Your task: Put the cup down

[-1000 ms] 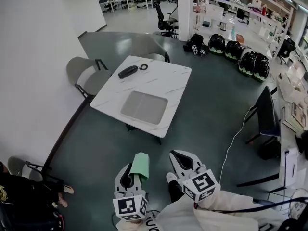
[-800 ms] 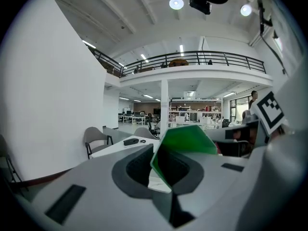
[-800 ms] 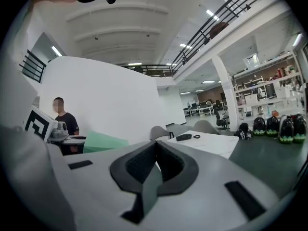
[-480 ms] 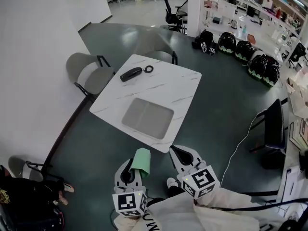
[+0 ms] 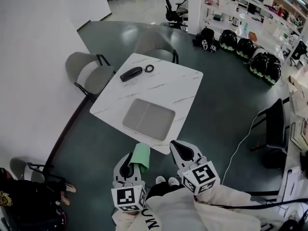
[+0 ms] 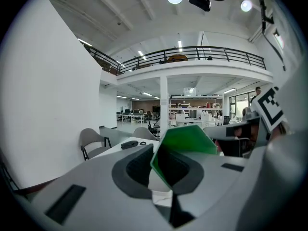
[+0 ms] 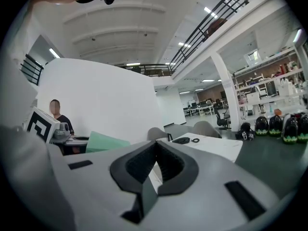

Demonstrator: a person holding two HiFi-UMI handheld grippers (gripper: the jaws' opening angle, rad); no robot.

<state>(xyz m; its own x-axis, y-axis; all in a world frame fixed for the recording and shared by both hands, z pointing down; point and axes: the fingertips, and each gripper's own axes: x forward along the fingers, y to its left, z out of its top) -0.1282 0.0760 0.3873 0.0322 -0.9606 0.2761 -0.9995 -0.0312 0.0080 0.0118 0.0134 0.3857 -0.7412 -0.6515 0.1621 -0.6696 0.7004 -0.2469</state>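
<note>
A light green cup is pinched between the jaws of my left gripper, held in the air just short of the table's near corner. In the left gripper view the cup sticks up tilted from the jaws, its dark inside facing the camera. My right gripper hangs beside it to the right, shut with nothing in it. In the right gripper view its pads meet at the tips, and the cup shows at the left. The white marble table carries a grey tray near its front edge.
A black handset and a small ring lie at the table's far corner. Grey chairs stand at the left and behind. Black helmets line the floor at the right, beside a white cable. A person sits at lower left.
The table has come nearer in the head view. Both grippers keep their pose, the cup still gripped in the left one.
</note>
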